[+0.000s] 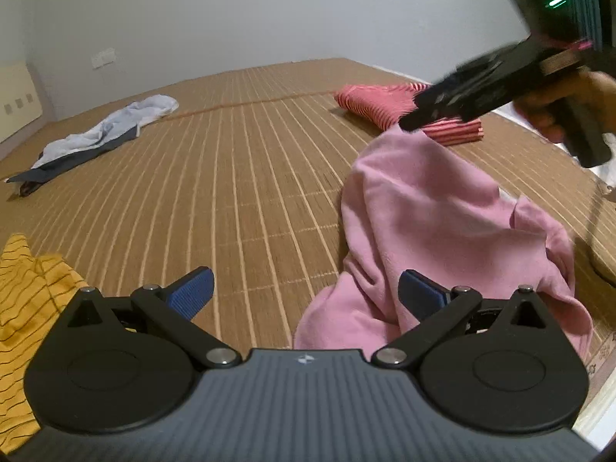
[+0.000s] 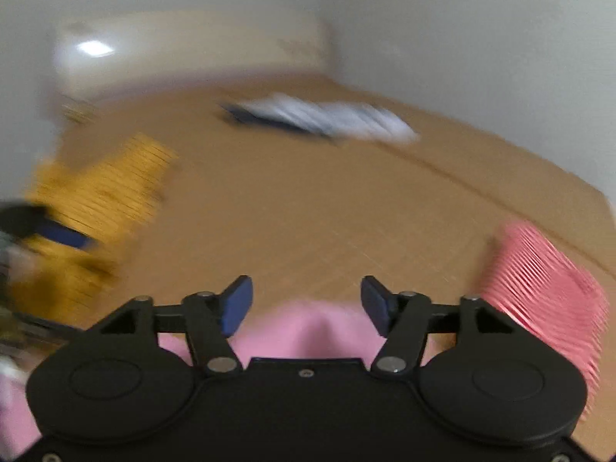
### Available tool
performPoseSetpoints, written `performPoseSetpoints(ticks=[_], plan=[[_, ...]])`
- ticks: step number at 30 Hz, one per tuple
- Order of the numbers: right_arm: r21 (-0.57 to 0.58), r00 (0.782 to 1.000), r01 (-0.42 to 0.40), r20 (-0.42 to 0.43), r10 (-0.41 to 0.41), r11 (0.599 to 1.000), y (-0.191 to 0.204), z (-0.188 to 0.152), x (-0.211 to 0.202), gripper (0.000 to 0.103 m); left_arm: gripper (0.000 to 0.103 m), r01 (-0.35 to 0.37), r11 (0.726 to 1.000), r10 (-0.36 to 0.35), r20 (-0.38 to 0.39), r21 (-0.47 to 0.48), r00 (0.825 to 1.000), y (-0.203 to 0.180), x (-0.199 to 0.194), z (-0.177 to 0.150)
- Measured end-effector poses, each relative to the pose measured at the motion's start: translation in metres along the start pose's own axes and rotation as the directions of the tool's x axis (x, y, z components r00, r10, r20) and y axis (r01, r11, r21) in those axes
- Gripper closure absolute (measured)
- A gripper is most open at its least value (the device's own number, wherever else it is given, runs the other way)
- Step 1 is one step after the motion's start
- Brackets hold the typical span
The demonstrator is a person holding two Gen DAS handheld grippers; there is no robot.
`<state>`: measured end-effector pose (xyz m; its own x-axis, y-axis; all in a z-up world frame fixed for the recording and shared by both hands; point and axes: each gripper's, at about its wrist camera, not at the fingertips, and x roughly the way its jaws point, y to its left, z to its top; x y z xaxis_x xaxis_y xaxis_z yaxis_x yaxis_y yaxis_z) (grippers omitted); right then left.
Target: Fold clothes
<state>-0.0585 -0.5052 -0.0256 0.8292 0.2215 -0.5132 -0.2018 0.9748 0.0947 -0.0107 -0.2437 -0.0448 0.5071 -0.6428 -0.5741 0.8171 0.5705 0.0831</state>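
A pink garment (image 1: 423,211) lies bunched on the bamboo mat (image 1: 250,192), its top pulled up into a peak. My left gripper (image 1: 306,292) is open low over the mat, and the pink cloth sits right behind its right finger (image 1: 419,294). A hand holds my right gripper (image 1: 408,123) at the upper right, blurred, with its tip at the peak of the cloth. In the right wrist view that gripper (image 2: 307,302) is open, its jaws apart, with pink cloth (image 2: 315,331) bunched below and between them. This view is smeared by motion.
A folded red striped garment (image 1: 385,104) (image 2: 546,300) lies behind the pink one. A white and navy garment (image 1: 96,142) (image 2: 327,119) sprawls at the far left. A yellow striped garment (image 1: 23,308) (image 2: 100,192) lies at the near left. The mat's right edge (image 1: 600,231) is close by.
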Motion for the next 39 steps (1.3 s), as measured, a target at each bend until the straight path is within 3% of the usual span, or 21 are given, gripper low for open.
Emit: performPoseSetpoints(ticks=[2, 4, 6, 7, 11, 13, 15, 18, 22, 25, 27, 29, 31, 34, 35, 36, 39], plan=[[0.054, 0.999, 0.015, -0.051, -0.012, 0.998, -0.018, -0.011, 0.015, 0.027, 0.000, -0.003, 1.000, 0.003, 0.004, 0.012, 1.000, -0.001, 0.001, 0.001], [0.108, 0.995, 0.033, -0.102, -0.022, 0.994, -0.036, -0.022, 0.029, 0.028, 0.000, -0.007, 1.000, 0.007, 0.013, 0.022, 1.000, -0.001, 0.002, 0.003], [0.159, 0.988, 0.053, -0.154, -0.029, 0.986, -0.055, -0.034, 0.044, 0.061, 0.000, -0.008, 1.000, 0.008, 0.022, 0.012, 1.000, 0.002, 0.002, 0.006], [0.185, 0.983, 0.064, -0.180, -0.031, 0.981, -0.064, -0.039, 0.051, 0.089, 0.000, -0.006, 1.000, 0.005, 0.027, 0.010, 1.000, 0.004, 0.001, 0.006], [-0.056, 0.997, 0.021, -0.078, -0.025, 0.998, -0.016, -0.009, 0.039, 0.089, 0.000, -0.002, 0.999, 0.000, 0.055, 0.035, 0.998, 0.007, -0.008, 0.007], [-0.145, 0.998, -0.067, 0.003, 0.068, 0.987, 0.012, 0.021, 0.011, 0.089, 0.000, -0.016, 0.999, 0.013, 0.071, 0.043, 0.997, 0.007, -0.012, 0.008], [-0.250, 0.985, -0.135, 0.073, 0.157, 0.959, 0.041, 0.049, -0.020, 0.089, 0.000, 0.003, 0.999, -0.006, 0.096, 0.036, 0.995, 0.009, -0.020, 0.008], [-0.414, 0.975, -0.115, 0.125, 0.182, 0.903, 0.072, 0.067, -0.075, 0.089, 0.000, 0.086, 0.996, -0.090, 0.147, 0.031, 0.985, 0.009, -0.034, 0.005], [-0.564, 0.976, -0.075, 0.128, 0.177, 0.822, 0.089, 0.081, -0.131, 0.089, 0.000, 0.210, 0.974, -0.225, 0.232, 0.089, 0.946, -0.003, -0.055, 0.003], [-0.629, 0.994, 0.027, 0.097, 0.043, 0.777, 0.084, 0.089, -0.129, 0.088, 0.000, 0.260, 0.962, -0.272, 0.239, 0.083, 0.932, -0.006, -0.057, 0.004], [-0.631, 0.996, 0.093, 0.064, -0.067, 0.770, 0.070, 0.098, -0.092, 0.086, 0.000, 0.226, 0.972, -0.236, 0.206, 0.070, 0.950, -0.007, -0.050, 0.004], [-0.603, 0.988, 0.135, 0.021, -0.154, 0.786, 0.050, 0.099, -0.047, 0.076, 0.000, 0.174, 0.983, -0.180, 0.155, 0.051, 0.971, -0.006, -0.040, 0.005], [-0.555, 0.961, 0.239, 0.018, -0.276, 0.797, 0.030, 0.091, 0.001, 0.062, 0.000, 0.132, 0.991, -0.134, 0.097, 0.022, 0.986, -0.003, -0.030, 0.004], [-0.515, 0.910, 0.375, 0.044, -0.413, 0.771, 0.021, 0.057, 0.025, 0.050, 0.000, 0.086, 0.996, -0.086, 0.048, 0.005, 0.995, 0.003, -0.020, 0.003], [-0.504, 0.903, 0.388, 0.039, -0.429, 0.771, 0.023, 0.046, 0.025, 0.045, 0.000, 0.069, 0.998, -0.069, 0.033, 0.001, 0.997, 0.003, -0.017, 0.004], [-0.468, 0.912, 0.371, 0.020, -0.410, 0.802, 0.024, 0.035, 0.021, 0.044, 0.000, 0.052, 0.999, -0.052, 0.018, -0.002, 0.998, 0.003, -0.014, 0.004], [-0.321, 0.958, 0.232, -0.090, -0.273, 0.918, 0.022, -0.004, 0.013, 0.044, 0.000, -0.007, 1.000, 0.007, -0.004, -0.004, 1.000, 0.001, -0.004, 0.007]])
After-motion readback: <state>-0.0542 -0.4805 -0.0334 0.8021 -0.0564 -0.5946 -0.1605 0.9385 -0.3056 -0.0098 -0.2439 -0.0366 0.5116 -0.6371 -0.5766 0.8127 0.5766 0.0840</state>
